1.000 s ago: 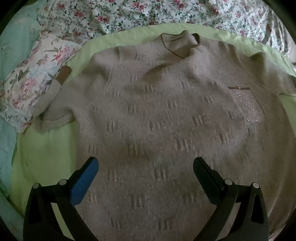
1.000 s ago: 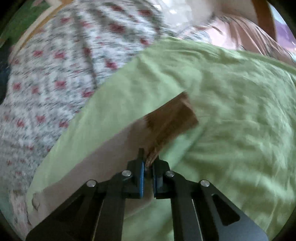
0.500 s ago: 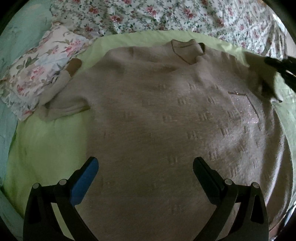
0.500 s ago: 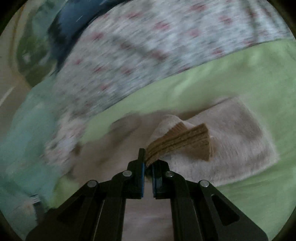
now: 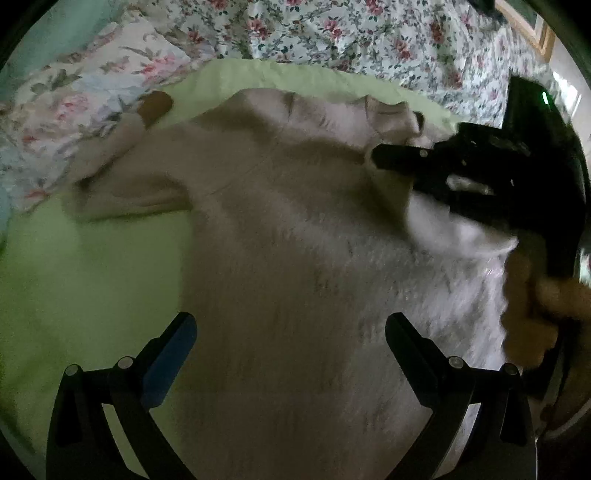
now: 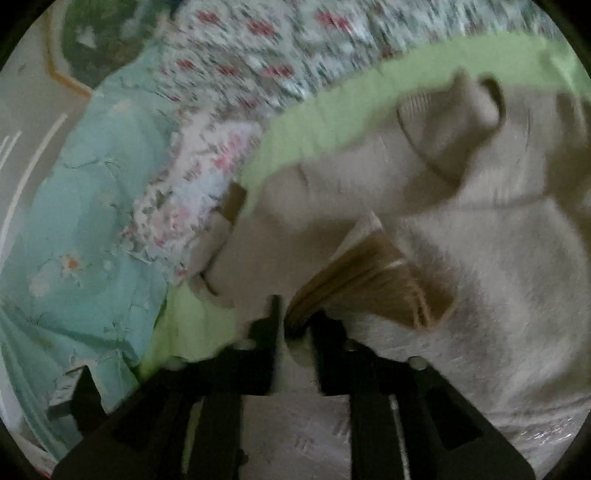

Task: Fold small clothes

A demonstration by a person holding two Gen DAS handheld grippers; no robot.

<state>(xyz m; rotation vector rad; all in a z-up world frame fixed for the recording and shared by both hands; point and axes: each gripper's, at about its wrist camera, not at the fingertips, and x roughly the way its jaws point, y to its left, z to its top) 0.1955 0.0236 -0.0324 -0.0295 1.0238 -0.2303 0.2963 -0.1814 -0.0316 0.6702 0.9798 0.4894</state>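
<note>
A beige knit sweater (image 5: 295, 258) lies flat, front up, on a light green sheet (image 5: 92, 277). Its collar (image 5: 391, 114) points to the far side. Its left sleeve (image 5: 122, 177) with a brown cuff (image 5: 157, 105) lies spread to the left. My left gripper (image 5: 290, 332) is open and empty above the sweater's lower body. My right gripper (image 6: 295, 317) is shut on the right sleeve's brown ribbed cuff (image 6: 369, 284) and holds the sleeve over the sweater's chest, near the collar (image 6: 450, 122). It also shows in the left wrist view (image 5: 376, 155).
A floral quilt (image 5: 369, 33) covers the far side of the bed. A floral pillow (image 5: 74, 103) and a turquoise cloth (image 6: 81, 221) lie at the left. The person's hand (image 5: 535, 306) holds the right gripper at the right edge.
My right gripper has carried the sleeve cuff from the right side inward across the sweater's chest. The left gripper has shifted slightly and stays open.
</note>
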